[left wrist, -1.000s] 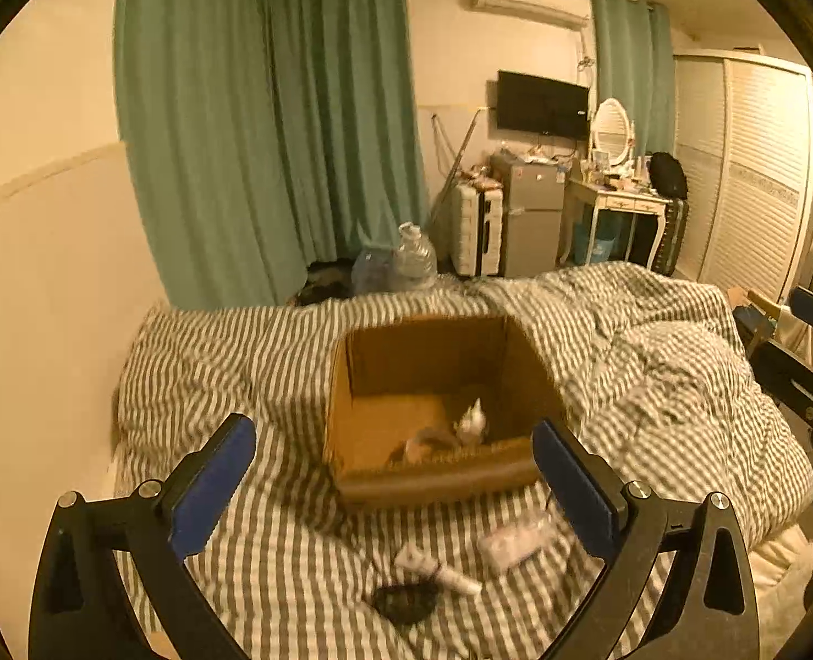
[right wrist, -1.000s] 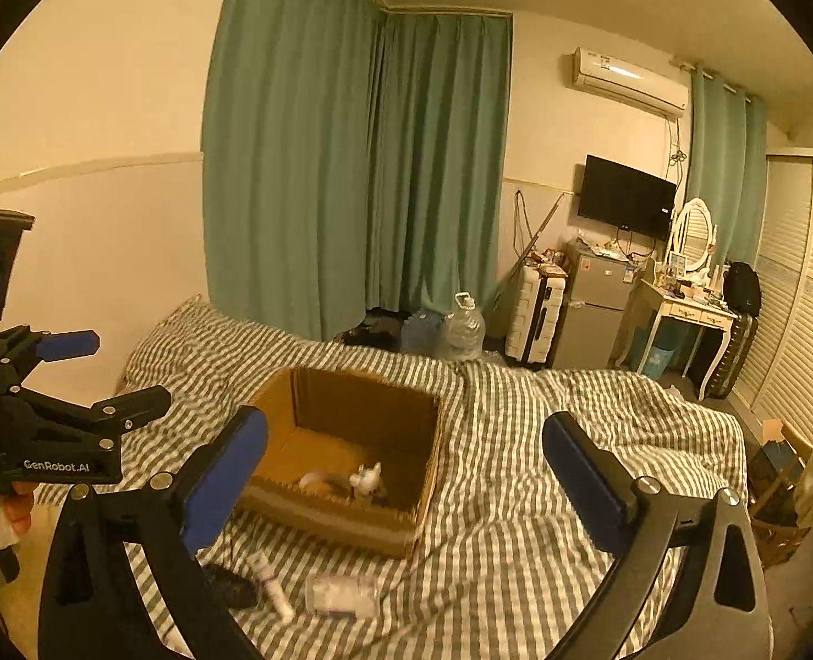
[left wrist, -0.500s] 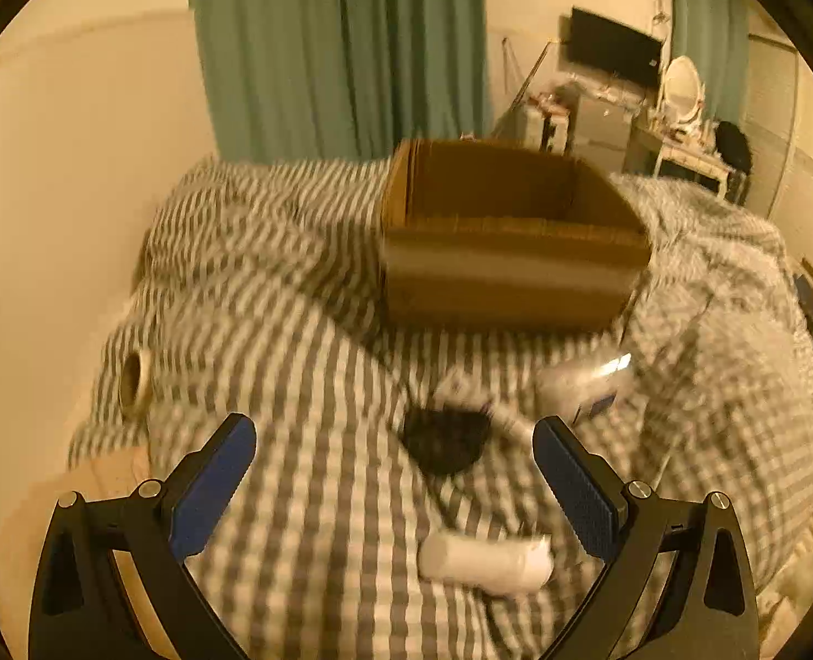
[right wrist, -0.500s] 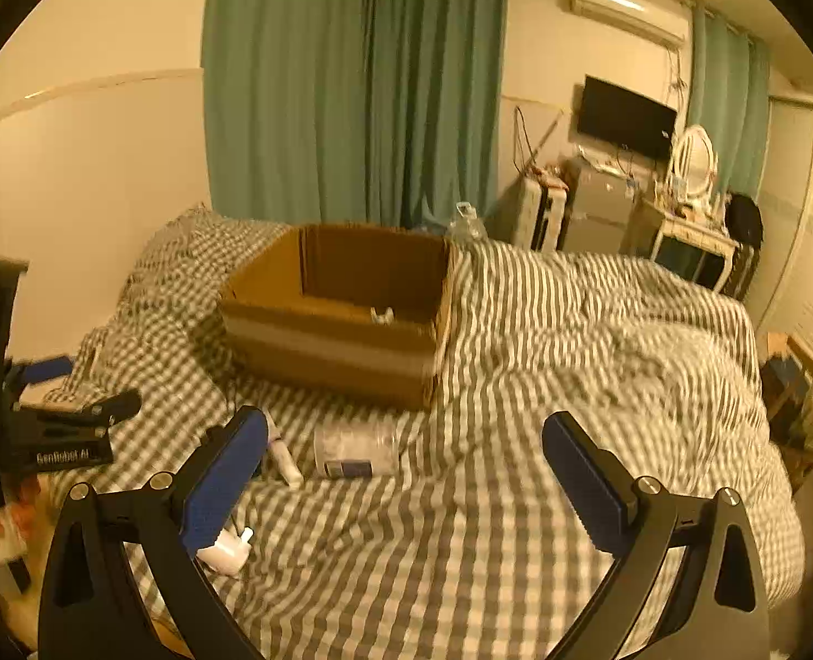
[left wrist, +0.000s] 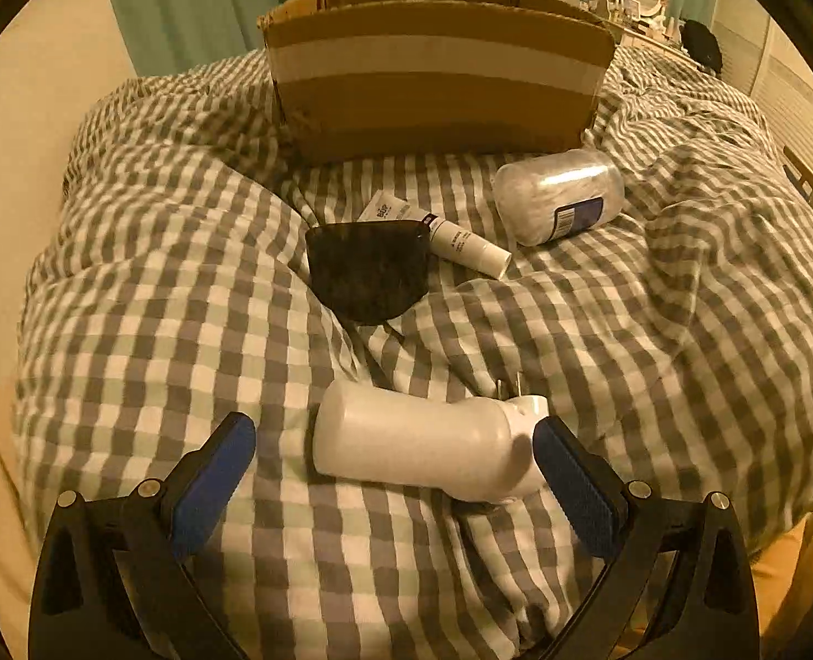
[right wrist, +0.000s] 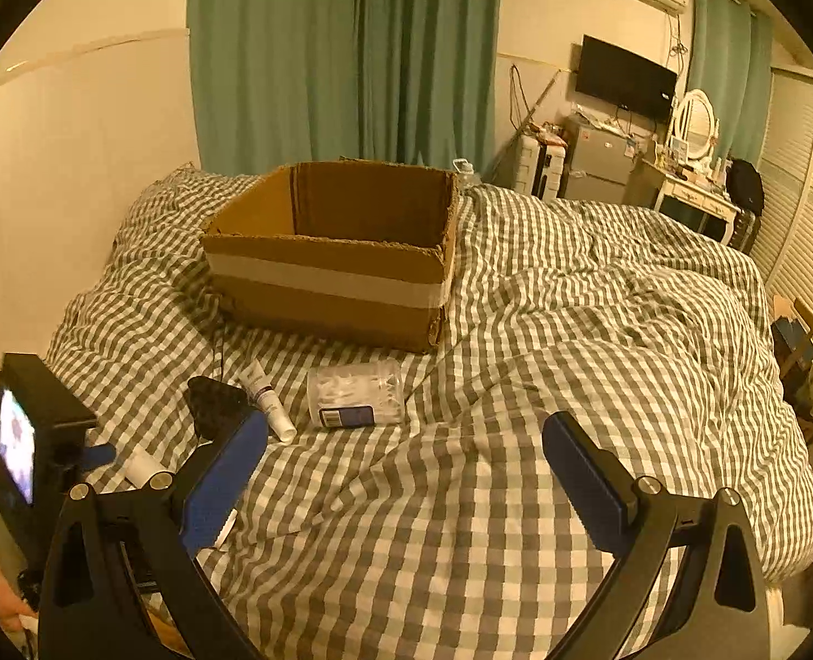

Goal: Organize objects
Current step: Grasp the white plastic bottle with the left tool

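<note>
A white plastic appliance (left wrist: 417, 443) lies on its side on the checked bedcover, between the wide-open jaws of my left gripper (left wrist: 395, 467); the right pad looks close to its nozzle end. Beyond it lie a black pouch (left wrist: 368, 269), a white tube (left wrist: 461, 239) and a clear tub of cotton swabs (left wrist: 560, 195), all in front of an open cardboard box (left wrist: 434, 71). My right gripper (right wrist: 406, 467) is open and empty above the bedcover, right of these items. In the right wrist view I see the box (right wrist: 340, 275), tub (right wrist: 357, 393), tube (right wrist: 266, 399) and pouch (right wrist: 214, 399).
The left gripper's body with its lit screen (right wrist: 21, 451) shows at the lower left of the right wrist view. The bed's left side runs along a cream wall (right wrist: 76, 165). Green curtains, a fridge, a dressing table (right wrist: 692, 198) and wardrobe doors stand beyond the bed.
My left gripper has dropped low and moved forward, so the white appliance now lies between its jaws. My right gripper has lowered and come closer to the bed. Both stay open.
</note>
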`<state>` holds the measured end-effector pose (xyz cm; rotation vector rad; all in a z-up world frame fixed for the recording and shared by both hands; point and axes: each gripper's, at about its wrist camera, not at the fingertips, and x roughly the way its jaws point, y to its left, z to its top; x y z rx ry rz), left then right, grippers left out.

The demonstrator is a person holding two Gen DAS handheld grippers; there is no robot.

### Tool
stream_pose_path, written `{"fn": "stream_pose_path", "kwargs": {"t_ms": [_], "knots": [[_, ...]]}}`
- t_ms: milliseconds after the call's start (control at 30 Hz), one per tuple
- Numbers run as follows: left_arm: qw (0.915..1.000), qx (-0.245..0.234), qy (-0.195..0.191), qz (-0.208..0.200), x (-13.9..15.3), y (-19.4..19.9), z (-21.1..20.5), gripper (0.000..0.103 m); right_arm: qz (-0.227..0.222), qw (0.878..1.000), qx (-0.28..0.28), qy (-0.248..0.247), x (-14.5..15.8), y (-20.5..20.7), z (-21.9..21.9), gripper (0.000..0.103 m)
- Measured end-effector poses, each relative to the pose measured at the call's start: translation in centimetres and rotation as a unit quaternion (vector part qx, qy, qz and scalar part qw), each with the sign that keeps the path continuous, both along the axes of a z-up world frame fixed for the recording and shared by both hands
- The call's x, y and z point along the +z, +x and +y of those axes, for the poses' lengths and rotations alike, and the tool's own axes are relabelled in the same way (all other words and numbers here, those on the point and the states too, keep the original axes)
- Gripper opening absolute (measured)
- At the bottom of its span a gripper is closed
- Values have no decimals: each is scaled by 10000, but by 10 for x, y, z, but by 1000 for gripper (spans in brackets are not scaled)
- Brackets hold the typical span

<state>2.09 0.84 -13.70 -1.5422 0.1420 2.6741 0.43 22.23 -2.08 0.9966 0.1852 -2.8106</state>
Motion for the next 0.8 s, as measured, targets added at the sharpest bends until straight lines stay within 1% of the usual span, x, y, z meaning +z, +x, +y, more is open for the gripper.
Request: {"fn": "stream_pose_path", "kwargs": {"t_ms": [33,133,233,300,367,433,467,500,533,567,633,667,800], "knots": [[10000,-40,7,7,-2,0,1,103,32,10000,15,9,0,1,-1,100],[9993,-356,137,-27,-8,-1,14,103,11,10000,23,-14,-3,-1,-2,100],[9978,-645,-31,148,-8,4,31,102,-48,10000,0,-6,-8,-4,-2,100],[9975,-629,42,311,-3,3,31,96,-72,10000,-32,-12,-10,-5,0,100],[9971,-611,154,419,-1,-1,30,94,-102,9999,-53,-18,-12,-6,1,100],[9965,-653,168,504,-5,-8,33,94,-149,9999,-85,-17,-15,-8,1,100],[9968,-711,21,375,-16,-15,35,95,-167,9998,-86,-15,-16,-9,2,100],[9976,-654,-119,187,-25,-22,35,98,-185,9998,-85,-7,-17,-9,1,100],[9985,-546,23,48,-32,-26,31,99,-195,9998,-78,1,-18,-9,1,100],[9987,-480,157,79,-30,-25,28,99,-198,9998,-66,14,-19,-8,0,100],[9979,-638,126,33,-26,-22,30,100,-190,9998,-61,24,-20,-8,0,100],[9972,-742,117,-52,-27,-21,31,103,-196,9998,-76,16,-21,-8,1,100],[9955,-946,-11,38,-30,-12,33,103,-230,9997,-113,-7,-22,-9,3,100]]}}
